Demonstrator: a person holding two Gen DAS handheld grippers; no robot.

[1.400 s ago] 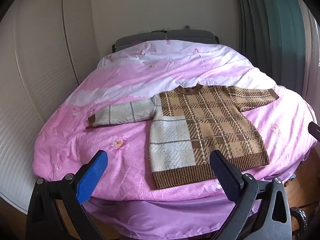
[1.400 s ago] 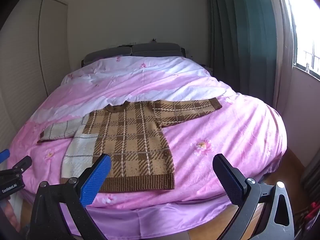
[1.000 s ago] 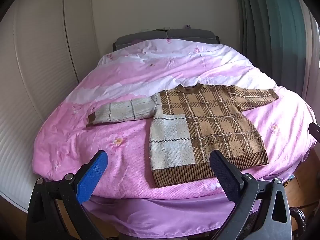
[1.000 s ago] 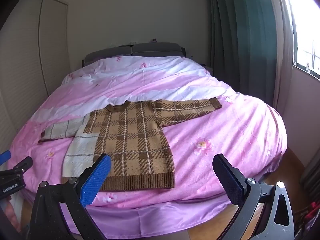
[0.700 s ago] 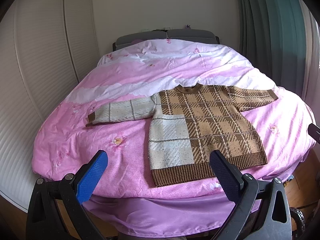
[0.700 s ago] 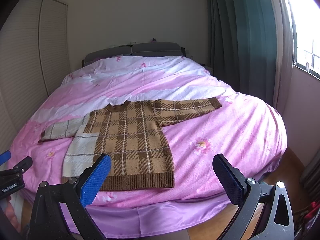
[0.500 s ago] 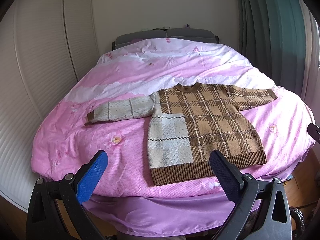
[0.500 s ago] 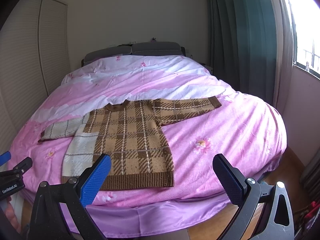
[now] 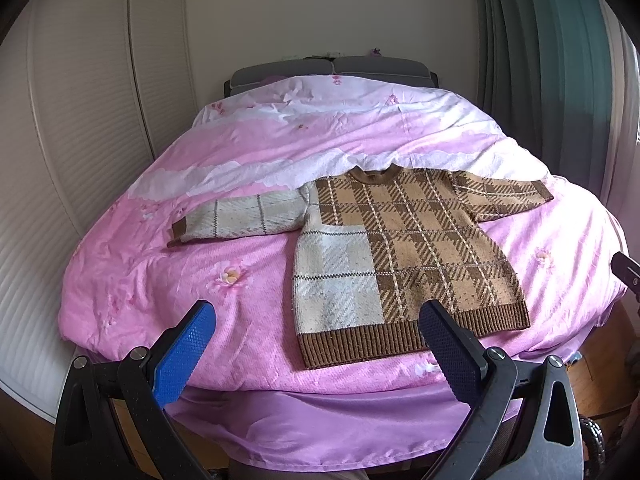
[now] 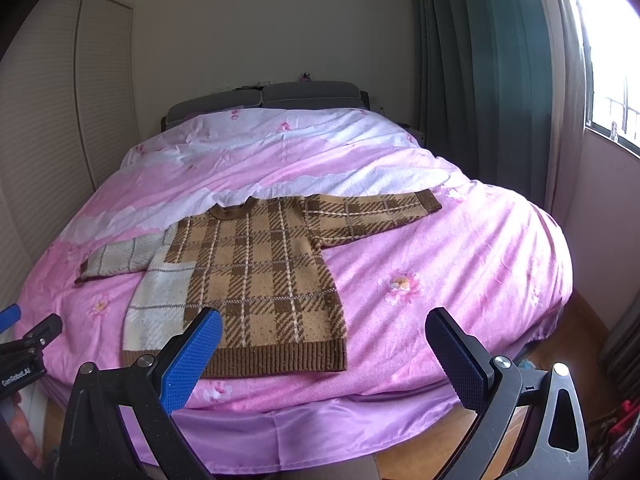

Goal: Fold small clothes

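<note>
Little has changed over the last moments: both views have crept only slightly, and the sweater sits marginally lower and nearer in the left wrist view than it did a second ago. No contact has been made.

The sweater [image 9: 404,248] lies flat, front up, on the near half of the bed [image 9: 160,264], hem toward the near edge, both sleeves spread out to left and right. The cream sleeve [image 9: 240,220] reaches left; the brown plaid sleeve [image 10: 372,212] reaches right.

The left gripper [image 9: 316,328] hangs off the near edge with its fingers spread wide, holding nothing. The right gripper [image 10: 324,338] is likewise spread and empty, just short of the hem.

Judgement: folding has not begun; this is the approach. A sleeve fold inward is the likely first step.
</note>
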